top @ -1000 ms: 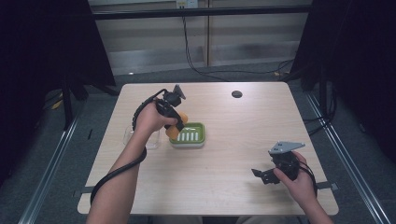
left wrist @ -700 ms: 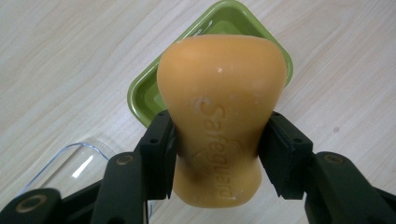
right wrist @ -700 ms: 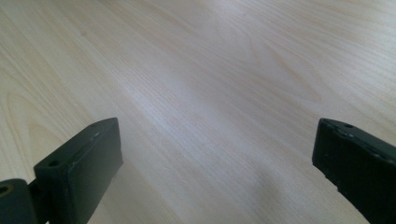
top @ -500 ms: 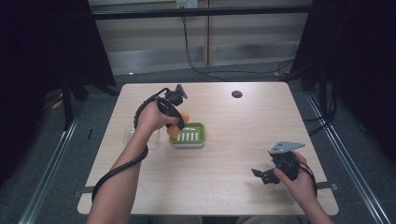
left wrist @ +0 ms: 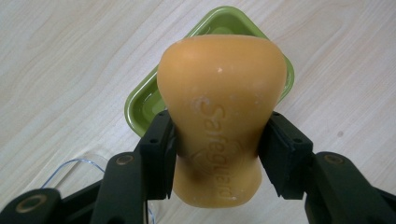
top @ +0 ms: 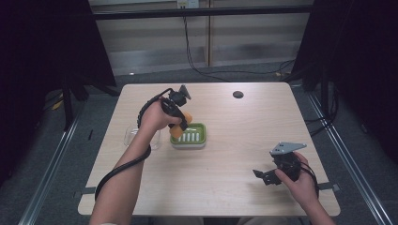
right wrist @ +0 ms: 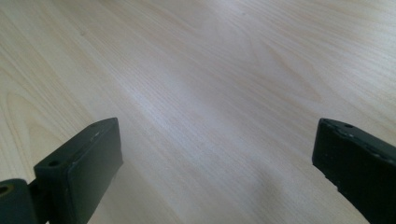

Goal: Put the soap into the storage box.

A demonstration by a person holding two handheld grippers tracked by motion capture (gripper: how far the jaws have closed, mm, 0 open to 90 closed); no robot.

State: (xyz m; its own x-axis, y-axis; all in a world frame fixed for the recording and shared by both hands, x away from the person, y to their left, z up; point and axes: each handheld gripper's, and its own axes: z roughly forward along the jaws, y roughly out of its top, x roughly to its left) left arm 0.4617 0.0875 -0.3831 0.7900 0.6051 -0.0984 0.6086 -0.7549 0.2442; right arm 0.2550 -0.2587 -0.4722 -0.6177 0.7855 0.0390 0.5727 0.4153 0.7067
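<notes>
An orange soap bar (left wrist: 219, 107) stamped "Safeguard" is clamped at its waist by my left gripper (left wrist: 217, 151). In the high view the soap bar (top: 179, 126) hangs over the left end of a green soap dish (top: 195, 139) with white ribs, with the left gripper (top: 177, 117) pointing down at it. The green dish (left wrist: 140, 100) lies directly under the bar in the left gripper view. My right gripper (top: 268, 174) rests low near the table's front right, open, its jaws wide apart over bare wood (right wrist: 210, 93) with nothing between them.
A clear plastic lid or container (top: 133, 136) lies on the table just left of the dish, under the left hand. A dark round hole (top: 238, 94) marks the table's far side. Cables trail from both grippers.
The left gripper and the soap have shifted slightly over the dish's left end. The right gripper has not moved.
</notes>
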